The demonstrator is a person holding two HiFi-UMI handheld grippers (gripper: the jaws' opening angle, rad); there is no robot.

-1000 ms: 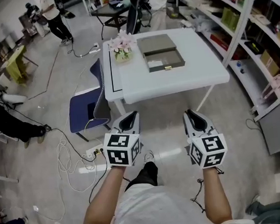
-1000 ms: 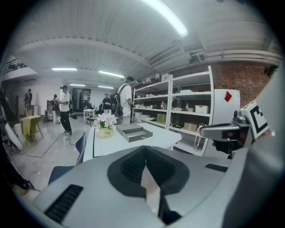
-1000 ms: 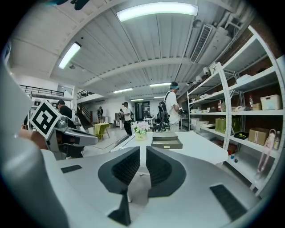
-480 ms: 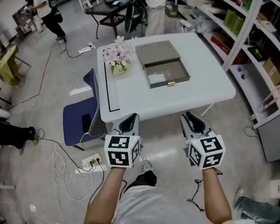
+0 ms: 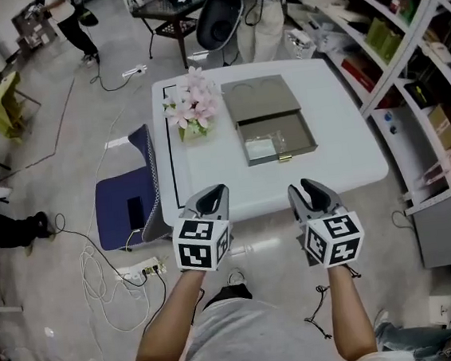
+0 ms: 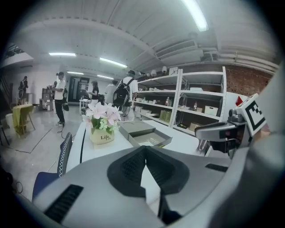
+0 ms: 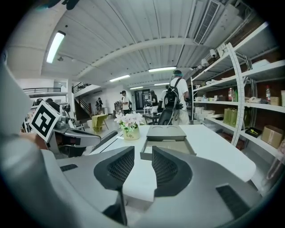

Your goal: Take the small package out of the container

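Observation:
A grey open container (image 5: 310, 131) lies on the white table (image 5: 208, 169), its lid (image 5: 260, 97) just behind it. Inside lies a small pale package (image 5: 260, 146). Both grippers hover side by side before the table's near edge, short of the container. My left gripper (image 5: 213, 194) is shut, its pads meeting with nothing between them (image 6: 143, 153). My right gripper (image 5: 309, 189) has its jaws opening, with a clear gap and nothing between them (image 7: 143, 165). Past those jaws the container (image 7: 168, 147) sits straight ahead.
A pot of pink flowers (image 5: 192, 111) stands left of the container. A blue chair (image 5: 127, 198) sits at the table's left side, with cables and a power strip (image 5: 139, 269) on the floor. Shelving (image 5: 404, 53) runs along the right. People stand beyond the table.
The table has come nearer to both grippers, and its near edge now lies right at their tips. The right jaws stand a little wider apart.

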